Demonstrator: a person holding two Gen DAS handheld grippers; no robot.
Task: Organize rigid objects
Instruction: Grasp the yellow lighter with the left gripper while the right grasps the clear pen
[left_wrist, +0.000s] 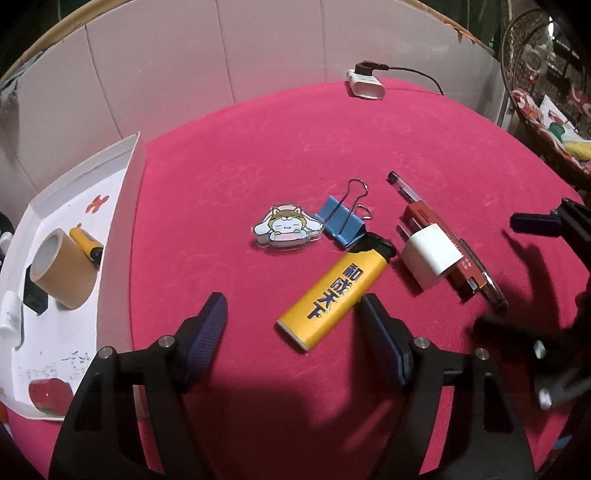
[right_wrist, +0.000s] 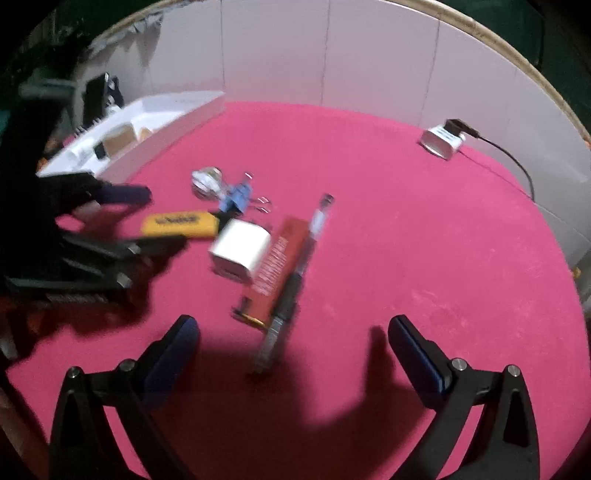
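On the red cloth table (left_wrist: 258, 147) lie a yellow lighter (left_wrist: 332, 291), a blue binder clip (left_wrist: 341, 219), a cartoon acrylic charm (left_wrist: 282, 229), a white charger cube (left_wrist: 430, 256), a red flat case (left_wrist: 443, 243) and a pen (left_wrist: 406, 192). My left gripper (left_wrist: 291, 317) is open, its fingers on either side of the lighter's near end, just above the cloth. My right gripper (right_wrist: 293, 341) is open and empty, near the pen's tip (right_wrist: 269, 343). The lighter (right_wrist: 179, 225), cube (right_wrist: 242, 253) and case (right_wrist: 280, 266) show blurred in the right wrist view.
A white tray (left_wrist: 122, 192) at the left holds a tape roll (left_wrist: 62, 273), a second lighter (left_wrist: 86, 242) and small items. A white device (left_wrist: 365, 83) with a black cable sits at the far edge. A white wall panel stands behind.
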